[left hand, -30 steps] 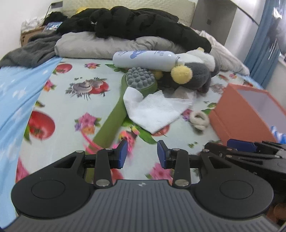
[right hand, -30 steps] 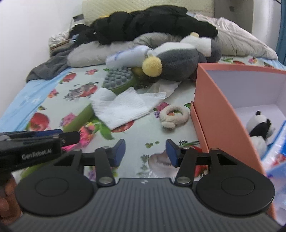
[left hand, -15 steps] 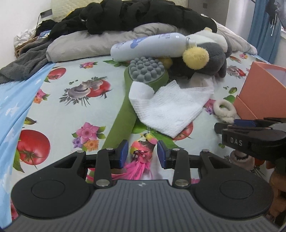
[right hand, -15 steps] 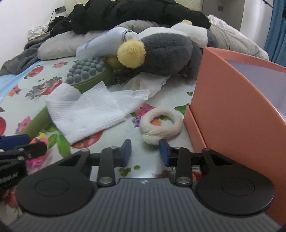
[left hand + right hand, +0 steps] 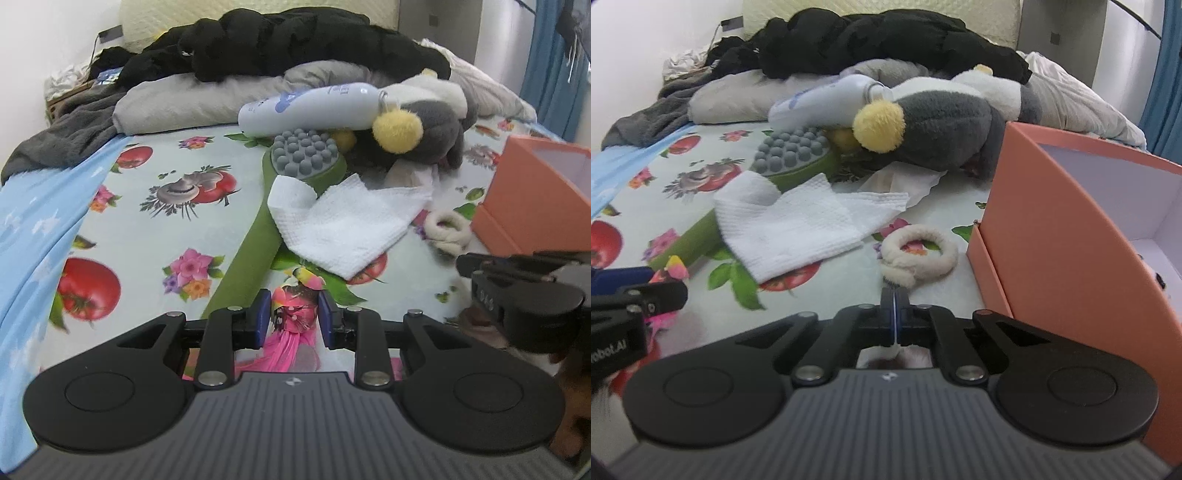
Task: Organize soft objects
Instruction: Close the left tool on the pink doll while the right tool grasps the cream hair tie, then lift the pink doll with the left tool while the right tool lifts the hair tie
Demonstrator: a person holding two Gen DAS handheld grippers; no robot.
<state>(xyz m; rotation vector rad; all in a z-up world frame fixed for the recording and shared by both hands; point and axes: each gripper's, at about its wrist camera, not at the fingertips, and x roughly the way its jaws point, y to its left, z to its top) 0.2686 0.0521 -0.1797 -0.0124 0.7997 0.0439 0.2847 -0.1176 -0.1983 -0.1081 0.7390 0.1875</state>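
A pink feathered toy [image 5: 293, 332] lies on the flowered sheet between the pads of my left gripper [image 5: 291, 314]. Its jaws are closing and the pads touch the toy's sides. My right gripper [image 5: 894, 295] is shut, its tips at the near knot of a cream fuzzy ring [image 5: 918, 251], with a white wisp showing between the pads. The ring [image 5: 447, 229] lies beside an orange box [image 5: 1071, 236]. A white waffle cloth [image 5: 790, 229] and a grey plush with a yellow pompom [image 5: 942, 125] lie further back. Each gripper shows in the other's view, the right gripper [image 5: 465, 262] and the left gripper [image 5: 653, 284].
A green massage brush [image 5: 306, 158] with grey knobs lies partly under the cloth. A white bottle [image 5: 310, 107] rests against the plush. Black clothes [image 5: 277, 44] and grey bedding [image 5: 192, 103] are piled at the head of the bed. A blue sheet [image 5: 33, 229] covers the left edge.
Both grippers sank and moved forward over the bed. The right jaws went from wide open to shut at the ring. The left jaws narrowed around the pink toy.
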